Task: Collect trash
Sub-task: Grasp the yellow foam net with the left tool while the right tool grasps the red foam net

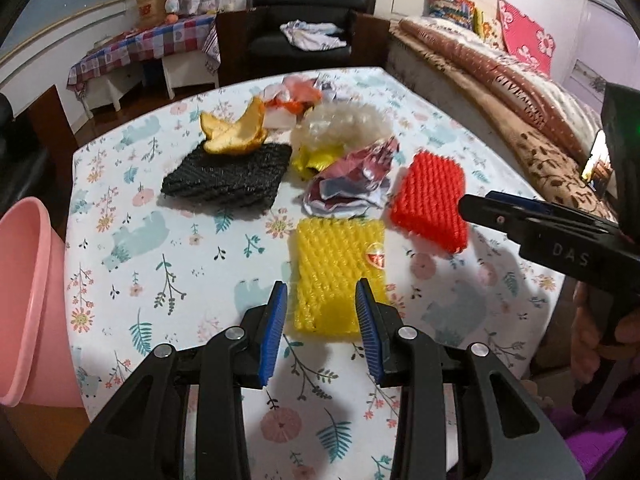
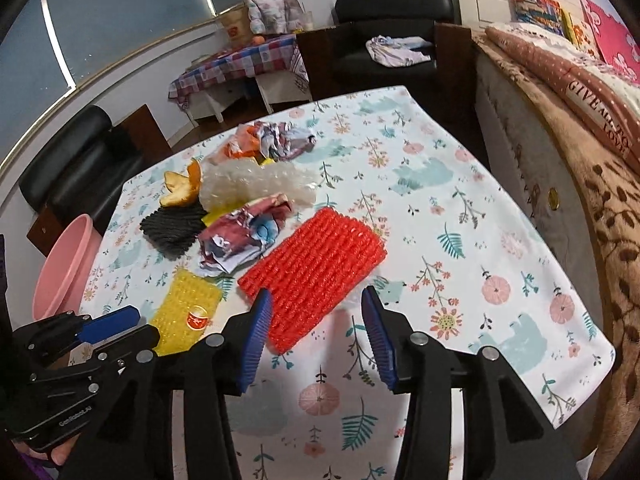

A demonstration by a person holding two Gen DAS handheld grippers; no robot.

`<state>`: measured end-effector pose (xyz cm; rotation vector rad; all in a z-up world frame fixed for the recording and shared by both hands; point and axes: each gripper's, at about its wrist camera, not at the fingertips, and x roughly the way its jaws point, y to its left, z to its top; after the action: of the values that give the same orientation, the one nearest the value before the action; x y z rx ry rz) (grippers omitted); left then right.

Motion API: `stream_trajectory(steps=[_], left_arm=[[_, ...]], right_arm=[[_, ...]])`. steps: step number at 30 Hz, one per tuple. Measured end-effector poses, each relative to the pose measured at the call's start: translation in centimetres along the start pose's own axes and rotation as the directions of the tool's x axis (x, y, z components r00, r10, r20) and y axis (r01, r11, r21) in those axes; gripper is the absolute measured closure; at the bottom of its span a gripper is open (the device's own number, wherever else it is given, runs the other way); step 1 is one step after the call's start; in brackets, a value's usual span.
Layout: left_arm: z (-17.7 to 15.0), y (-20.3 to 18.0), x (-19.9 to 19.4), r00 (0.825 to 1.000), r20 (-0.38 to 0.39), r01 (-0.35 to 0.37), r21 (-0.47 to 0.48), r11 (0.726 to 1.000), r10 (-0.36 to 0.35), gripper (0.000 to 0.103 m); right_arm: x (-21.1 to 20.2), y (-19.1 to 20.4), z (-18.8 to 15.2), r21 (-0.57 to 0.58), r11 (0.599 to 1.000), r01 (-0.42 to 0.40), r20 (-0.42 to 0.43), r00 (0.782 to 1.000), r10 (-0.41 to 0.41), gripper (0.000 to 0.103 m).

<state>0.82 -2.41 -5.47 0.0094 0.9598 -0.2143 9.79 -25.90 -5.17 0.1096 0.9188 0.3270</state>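
Left tongs (image 1: 322, 300) gape wide around the yellow foam net (image 1: 340, 268) lying on the surface (image 1: 168, 248), gripping nothing; right tongs (image 2: 316, 312) likewise spread, empty, around the red foam net (image 2: 316, 264); pink bin (image 1: 24, 312) at the left edge.

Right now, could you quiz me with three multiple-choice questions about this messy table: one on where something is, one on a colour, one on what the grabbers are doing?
1. Where does the orange peel lie?
A. on the black foam net
B. in the pink bin
C. on the bed

2. What colour is the foam net before the right hand-held gripper?
A. yellow
B. red
C. black

3. How is the left hand-held gripper?
A. shut on paper
B. open, empty
C. out of sight

Answers: 1 A, peel overlaps the net's far edge. 2 B, red net between its fingers. 3 B, fingers apart, nothing held.
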Motion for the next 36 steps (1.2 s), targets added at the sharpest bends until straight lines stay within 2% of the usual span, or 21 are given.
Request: stream_trajectory(steps=[4, 10, 11, 13, 14, 15, 16, 18, 21, 28, 36], left_arm=[[-0.2, 0.1, 0.7, 1.0, -0.03, 0.007, -0.005, 1.0, -0.008, 0.067], [-0.3, -0.3, 0.6, 1.0, -0.021, 0.019, 0.019, 1.0, -0.018, 0.068], [-0.3, -0.5, 0.7, 1.0, -0.02, 0.021, 0.024, 0.999, -0.021, 0.075], [-0.3, -0.7, 0.6, 0.999, -0.017, 0.037, 0.033, 0.999, -0.036, 0.084], [-0.3, -0.8, 0.6, 0.999, -0.015, 0.037, 0.038, 0.999, -0.037, 0.089], [-0.3, -0.9, 0.5, 0.999, -0.012, 0.038, 0.044, 0.998, -0.038, 0.091], [-0.3, -1.0, 0.4, 0.999, -0.006, 0.039, 0.048, 0.998, -0.039, 0.092], [-0.3, -1.1, 0.2, 0.999, 0.006, 0.037, 0.05, 0.998, -0.037, 0.093], [-0.3, -0.9, -0.5, 0.999, 0.033, 0.036, 0.039, 0.999, -0.038, 0.093], [-0.1, -0.6, -1.8, 0.996, 0.084, 0.018, 0.019, 1.0, -0.02, 0.093], [-0.1, 0.4, -2.9, 0.992, 0.124, -0.018, -0.022, 1.0, 0.02, 0.093]], right_arm=[[1.1, -0.1, 0.0, 0.008, 1.0, -0.001, -0.017, 1.0, 0.001, 0.057], [2.0, 0.1, 0.0, 0.012, 1.0, 0.01, -0.027, 1.0, -0.01, 0.057], [2.1, 0.1, -0.1, 0.009, 1.0, 0.012, -0.025, 1.0, -0.012, 0.057], [2.3, 0.2, -0.2, 0.007, 1.0, 0.014, -0.024, 1.0, -0.013, 0.057], [2.3, 0.1, -0.2, 0.009, 1.0, 0.013, -0.022, 1.0, -0.013, 0.059], [2.3, 0.1, -0.2, 0.01, 1.0, 0.012, -0.021, 1.0, -0.012, 0.066], [2.4, 0.2, -0.2, 0.013, 1.0, 0.009, -0.019, 1.0, -0.009, 0.068], [2.4, 0.1, -0.3, 0.014, 1.0, 0.003, -0.017, 1.0, -0.003, 0.079], [2.1, 0.0, -0.4, 0.014, 1.0, 0.005, -0.001, 1.0, -0.005, 0.088], [0.2, -0.5, -0.2, 0.021, 1.0, 0.016, 0.065, 0.998, -0.017, 0.09], [-1.4, 0.5, 0.0, -0.022, 1.0, 0.012, 0.119, 0.993, -0.009, 0.09]])
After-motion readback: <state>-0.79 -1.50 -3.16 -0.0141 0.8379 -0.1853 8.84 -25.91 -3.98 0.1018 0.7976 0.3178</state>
